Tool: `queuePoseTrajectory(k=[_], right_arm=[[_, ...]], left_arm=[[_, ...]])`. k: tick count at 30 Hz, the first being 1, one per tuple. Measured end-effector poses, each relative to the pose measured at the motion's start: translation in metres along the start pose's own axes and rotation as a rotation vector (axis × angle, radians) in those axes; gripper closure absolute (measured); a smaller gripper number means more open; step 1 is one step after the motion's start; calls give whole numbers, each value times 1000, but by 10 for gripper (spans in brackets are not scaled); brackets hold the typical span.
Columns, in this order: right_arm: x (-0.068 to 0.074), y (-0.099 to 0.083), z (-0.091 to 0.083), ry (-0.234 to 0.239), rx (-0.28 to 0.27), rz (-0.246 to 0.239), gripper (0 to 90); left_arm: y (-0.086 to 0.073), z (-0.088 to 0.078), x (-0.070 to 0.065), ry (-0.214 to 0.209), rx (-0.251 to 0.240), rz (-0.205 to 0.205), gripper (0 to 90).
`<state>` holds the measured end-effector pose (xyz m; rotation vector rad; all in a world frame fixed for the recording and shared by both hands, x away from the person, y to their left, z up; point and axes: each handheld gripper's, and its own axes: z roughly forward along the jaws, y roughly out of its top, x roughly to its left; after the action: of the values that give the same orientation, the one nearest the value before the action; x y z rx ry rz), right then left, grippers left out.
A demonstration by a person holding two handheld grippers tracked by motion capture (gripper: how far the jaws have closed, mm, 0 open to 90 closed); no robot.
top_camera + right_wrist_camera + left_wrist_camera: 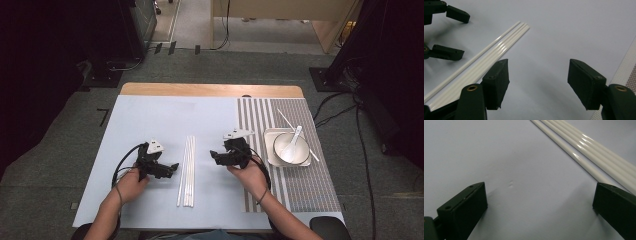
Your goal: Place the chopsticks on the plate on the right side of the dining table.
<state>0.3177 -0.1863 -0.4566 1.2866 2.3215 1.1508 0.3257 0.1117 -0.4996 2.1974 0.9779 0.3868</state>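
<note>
Several thin white rods (pixel 187 170) lie side by side on the pale blue mat (pixel 150 120), running away from me. My left gripper (pixel 172 167) rests just left of them with its jaws wide apart over bare mat; in the left gripper view (pixel 539 202) the rods (pixel 584 147) cross the upper right, by the right jaw. My right gripper (pixel 214 156) hovers to the right of the rods, pointing at them. In the right gripper view (pixel 539 80) its jaws stand open with nothing between them, and the rods (pixel 499 47) pass beside the left jaw.
A striped placemat (pixel 300 190) covers the table's right part. On it a white square tray (pixel 269 145) holds a bowl (pixel 300 156) with a white spoon (pixel 294 140). A thin white stick (pixel 286 118) lies across the tray. The table's wooden far edge (pixel 210 90) shows beyond the mat.
</note>
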Motion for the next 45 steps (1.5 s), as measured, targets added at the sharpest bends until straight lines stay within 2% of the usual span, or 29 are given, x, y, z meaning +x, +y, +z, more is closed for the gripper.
queuePoseTrajectory(k=[9, 17, 24, 30, 33, 37, 40, 45], right_arm=[[13, -6, 12, 14, -3, -23, 337], [22, -13, 22, 36, 7, 7, 338], [32, -15, 30, 42, 13, -4, 347], [37, -19, 35, 48, 21, -12, 376], [39, -19, 36, 50, 11, -18, 378], [42, -19, 36, 54, -2, -33, 426], [44, -19, 37, 62, 9, -10, 450], [44, -22, 40, 67, 11, -9, 489]], left_arm=[[0, 0, 0, 0, 0, 1, 0], [0, 0, 0, 0, 0, 1, 0], [0, 0, 0, 0, 1, 1, 0], [0, 0, 0, 0, -1, 0, 0], [0, 0, 0, 0, 0, -2, 0], [0, 0, 0, 0, -1, -1, 0], [0, 0, 0, 0, -1, 0, 0], [0, 0, 0, 0, 0, 1, 0]])
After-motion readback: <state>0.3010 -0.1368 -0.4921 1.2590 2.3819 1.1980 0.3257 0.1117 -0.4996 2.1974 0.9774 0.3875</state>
